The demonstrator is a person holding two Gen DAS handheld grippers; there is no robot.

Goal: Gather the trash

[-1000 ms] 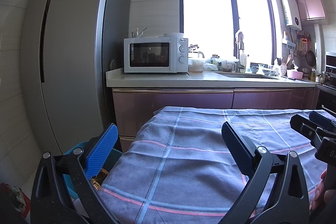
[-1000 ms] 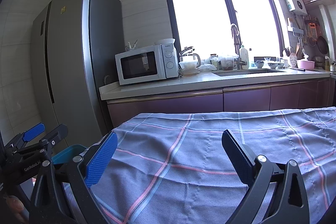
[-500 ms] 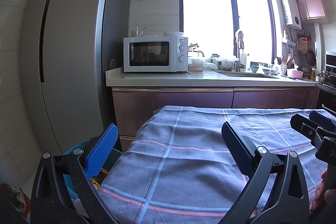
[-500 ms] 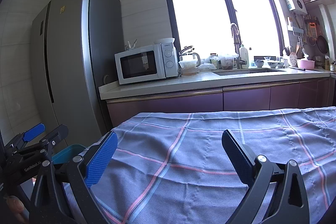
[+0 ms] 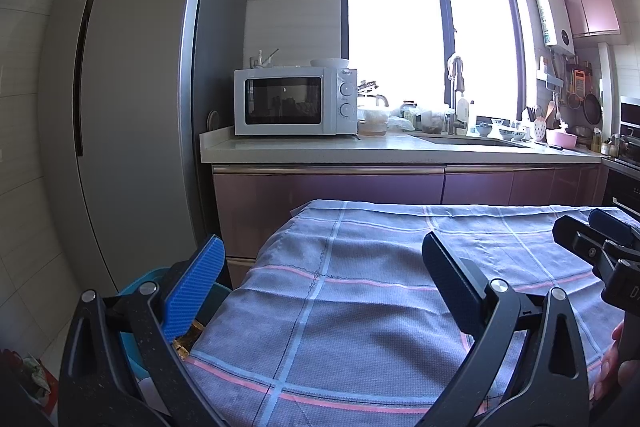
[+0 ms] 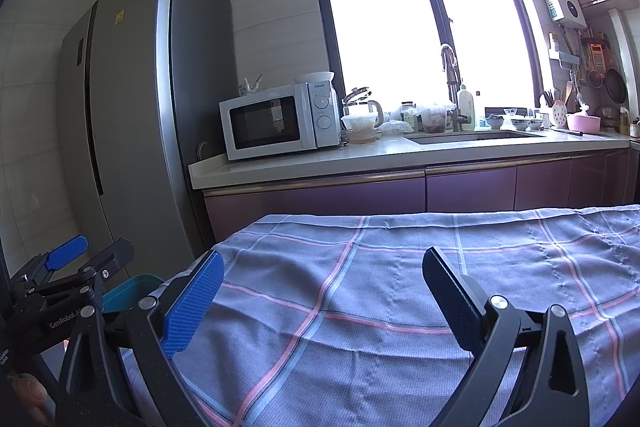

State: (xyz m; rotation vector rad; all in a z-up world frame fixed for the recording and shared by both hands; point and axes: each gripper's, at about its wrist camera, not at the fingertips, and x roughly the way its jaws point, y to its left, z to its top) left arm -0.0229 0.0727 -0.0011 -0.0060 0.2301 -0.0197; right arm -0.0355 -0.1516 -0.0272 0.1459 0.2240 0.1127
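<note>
My left gripper (image 5: 320,283) is open and holds nothing, hovering over the left end of a table under a blue-grey checked cloth (image 5: 360,307). Below the table's left edge stands a teal bin (image 5: 136,287); a gold wrapper (image 5: 187,339) shows inside it, behind my left finger. My right gripper (image 6: 320,291) is also open and holds nothing, over the same cloth (image 6: 400,287). No loose trash shows on the cloth. The right gripper (image 5: 592,229) appears at the right edge of the left wrist view. In the right wrist view the left gripper (image 6: 92,255) is at far left, above the bin (image 6: 128,291).
A tall grey fridge (image 5: 132,107) stands to the left. Behind the table runs a counter (image 5: 360,151) with a white microwave (image 5: 296,101), a sink (image 6: 476,137) and dishes. A red bag (image 5: 28,375) lies on the floor at lower left.
</note>
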